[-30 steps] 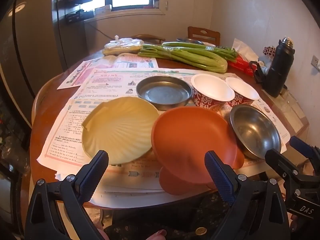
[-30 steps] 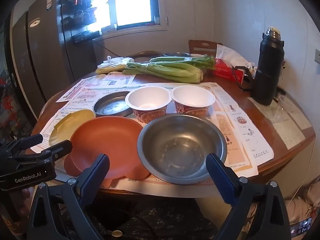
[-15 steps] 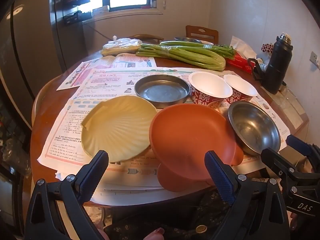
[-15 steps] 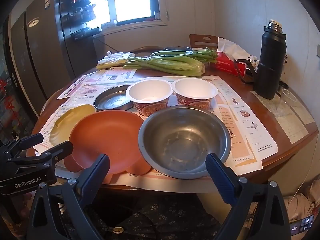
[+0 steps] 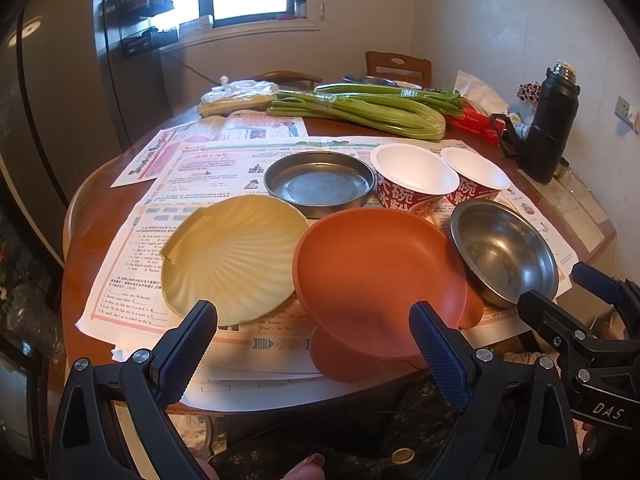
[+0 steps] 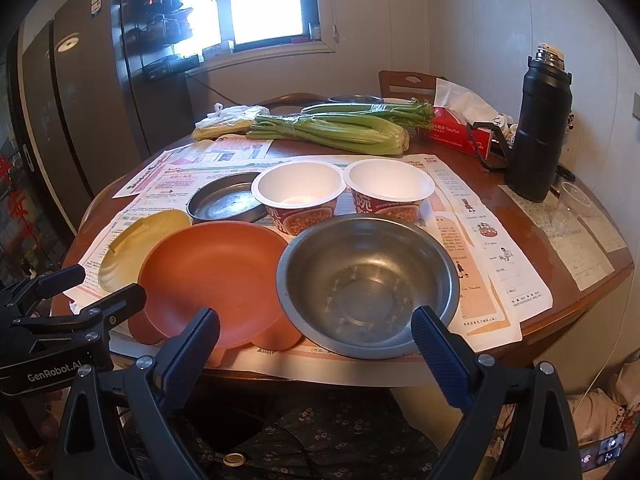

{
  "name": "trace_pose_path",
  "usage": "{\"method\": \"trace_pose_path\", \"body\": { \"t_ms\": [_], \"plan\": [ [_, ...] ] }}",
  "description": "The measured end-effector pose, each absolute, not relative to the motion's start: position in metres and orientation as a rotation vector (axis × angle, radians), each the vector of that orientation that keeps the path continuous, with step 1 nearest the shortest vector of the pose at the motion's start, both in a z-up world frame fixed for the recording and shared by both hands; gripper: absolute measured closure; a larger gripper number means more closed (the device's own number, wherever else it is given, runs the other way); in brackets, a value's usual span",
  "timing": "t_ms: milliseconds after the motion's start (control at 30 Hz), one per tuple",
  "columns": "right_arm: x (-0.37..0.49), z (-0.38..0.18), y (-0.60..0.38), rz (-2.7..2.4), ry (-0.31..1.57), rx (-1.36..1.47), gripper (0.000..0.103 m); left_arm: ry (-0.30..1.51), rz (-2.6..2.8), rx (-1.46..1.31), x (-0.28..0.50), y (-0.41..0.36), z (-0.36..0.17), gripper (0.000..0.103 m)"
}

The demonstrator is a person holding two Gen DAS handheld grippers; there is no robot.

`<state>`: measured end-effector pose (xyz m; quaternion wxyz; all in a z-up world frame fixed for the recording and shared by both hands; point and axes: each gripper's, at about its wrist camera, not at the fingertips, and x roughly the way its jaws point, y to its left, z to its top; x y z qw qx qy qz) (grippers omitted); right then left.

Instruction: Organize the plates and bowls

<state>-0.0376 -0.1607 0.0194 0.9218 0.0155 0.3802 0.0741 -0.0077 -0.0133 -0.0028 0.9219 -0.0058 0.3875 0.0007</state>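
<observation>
On the newspaper-covered round table lie a yellow shell-shaped plate [image 5: 232, 256], an orange plate [image 5: 372, 276] overhanging the near edge, a flat steel dish [image 5: 320, 184], two white paper bowls [image 5: 414, 174] [image 5: 476, 172] and a steel bowl [image 5: 504, 252]. My left gripper [image 5: 314, 332] hangs open before the table's near edge, between the yellow and orange plates, holding nothing. My right gripper [image 6: 316, 338] is open in front of the steel bowl [image 6: 368, 284], beside the orange plate [image 6: 212, 280], also holding nothing. Each gripper shows at the edge of the other's view.
Behind the dishes lie celery bundles [image 5: 360, 110], a plastic bag [image 5: 236, 96], a red tissue box [image 6: 456, 128] and a black thermos [image 6: 540, 120]. A clear cup [image 6: 572, 204] stands at the right. Chairs, a dark fridge [image 5: 60, 92] and a window back the table [image 5: 96, 216].
Both grippers have drifted slightly lower and nearer the table edge, so the dishes sit a little higher in view. Nothing on the table has moved.
</observation>
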Motion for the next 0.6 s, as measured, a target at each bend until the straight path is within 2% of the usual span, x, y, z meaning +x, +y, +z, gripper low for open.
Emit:
{"method": "trace_pose_path", "body": {
  "t_ms": [600],
  "plan": [
    [-0.0362, 0.0209, -0.1630, 0.141, 0.776, 0.019, 0.006, 0.793, 0.002, -0.009, -0.0099, -0.0141, -0.0017, 0.006]
  ]
}}
